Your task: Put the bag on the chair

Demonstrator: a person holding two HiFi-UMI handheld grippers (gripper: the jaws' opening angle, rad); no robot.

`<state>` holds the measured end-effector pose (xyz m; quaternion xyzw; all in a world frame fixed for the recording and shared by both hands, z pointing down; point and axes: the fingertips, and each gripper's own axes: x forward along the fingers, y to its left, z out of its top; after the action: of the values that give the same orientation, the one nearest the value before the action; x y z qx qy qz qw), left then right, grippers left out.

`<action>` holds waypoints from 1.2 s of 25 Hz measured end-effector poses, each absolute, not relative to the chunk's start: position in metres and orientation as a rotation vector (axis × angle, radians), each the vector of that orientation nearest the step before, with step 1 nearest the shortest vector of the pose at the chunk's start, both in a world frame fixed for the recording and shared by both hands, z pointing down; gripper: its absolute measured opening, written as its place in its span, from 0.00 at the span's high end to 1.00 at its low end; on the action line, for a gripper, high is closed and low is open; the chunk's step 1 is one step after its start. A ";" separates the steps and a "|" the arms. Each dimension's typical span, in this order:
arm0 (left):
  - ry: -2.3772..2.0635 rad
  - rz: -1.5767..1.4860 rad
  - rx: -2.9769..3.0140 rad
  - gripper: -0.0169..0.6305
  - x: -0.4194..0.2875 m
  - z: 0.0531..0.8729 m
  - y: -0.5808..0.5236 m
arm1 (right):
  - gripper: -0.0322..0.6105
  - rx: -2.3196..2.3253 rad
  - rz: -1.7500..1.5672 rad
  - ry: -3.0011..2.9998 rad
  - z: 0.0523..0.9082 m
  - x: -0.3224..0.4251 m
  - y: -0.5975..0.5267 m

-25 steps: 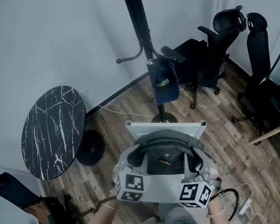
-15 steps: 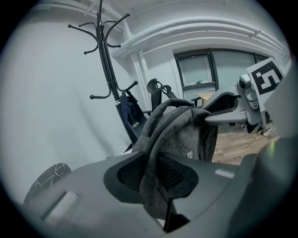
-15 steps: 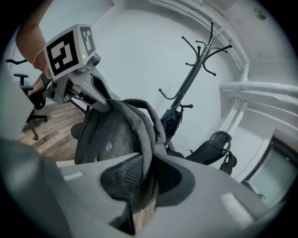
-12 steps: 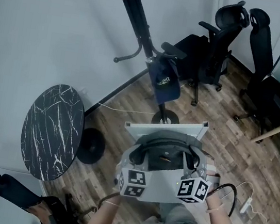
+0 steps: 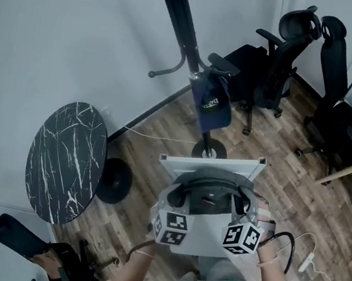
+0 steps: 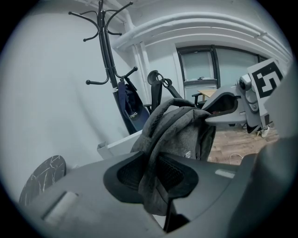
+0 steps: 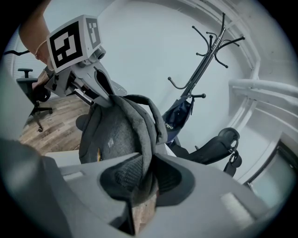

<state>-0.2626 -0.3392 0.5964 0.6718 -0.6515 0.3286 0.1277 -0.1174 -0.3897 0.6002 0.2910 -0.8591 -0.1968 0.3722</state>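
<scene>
Wooden floor point(image 5: 288, 179) and a pale wall framed the spot where the person stood. Nearest, the left hand-held gripper point(image 6: 156, 175) was clamped on a strap of the grey bag point(image 5: 210, 197). The right hand-held gripper point(image 7: 141, 179) was pinched on another fold of the same bag. The bag therefore hung in the air between the two, close to the person's body.

Over the last second almost nothing had changed in the hold. Both grips stayed as they were and the bag kept its place between the marker cubes. Only the view had crept along, with the room sliding slightly to the right. By that reading the carry was barely under way and the bag was no nearer a seat.

Just beyond the bag stood a white panel point(image 5: 215, 165); what it belonged to could not be told. To the left a round marbled tabletop point(image 5: 68, 163) stood near the wall, and a dark chair point(image 5: 14, 237) showed partly at the lower left. Loose cables point(image 5: 307, 261) lay on the floor at the right.

Farther off rose a black coat stand point(image 5: 180, 26) with a blue bag point(image 5: 211, 104) hanging on it, its base on the line ahead. Behind it, well apart from the held bag, were two black office chairs point(image 5: 273, 66). Reaching those would likely mean skirting the panel and the stand.
</scene>
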 end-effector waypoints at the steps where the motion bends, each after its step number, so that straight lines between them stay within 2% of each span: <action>1: -1.892 0.955 1.954 0.85 -0.263 0.599 -0.339 | 0.83 0.743 -0.503 -2.198 0.602 -0.117 -0.390; 27: -1.886 0.967 1.956 0.83 -0.272 0.621 -0.358 | 0.77 0.724 -0.432 -2.195 0.622 -0.125 -0.409; 30: -1.871 0.953 1.959 0.79 -0.271 0.622 -0.359 | 0.75 0.720 -0.407 -2.197 0.622 -0.127 -0.408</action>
<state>-0.2706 -0.3590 0.6222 0.6759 -0.6456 0.3289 0.1348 -0.1267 -0.4081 0.6224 0.2830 -0.8630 -0.1600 0.3866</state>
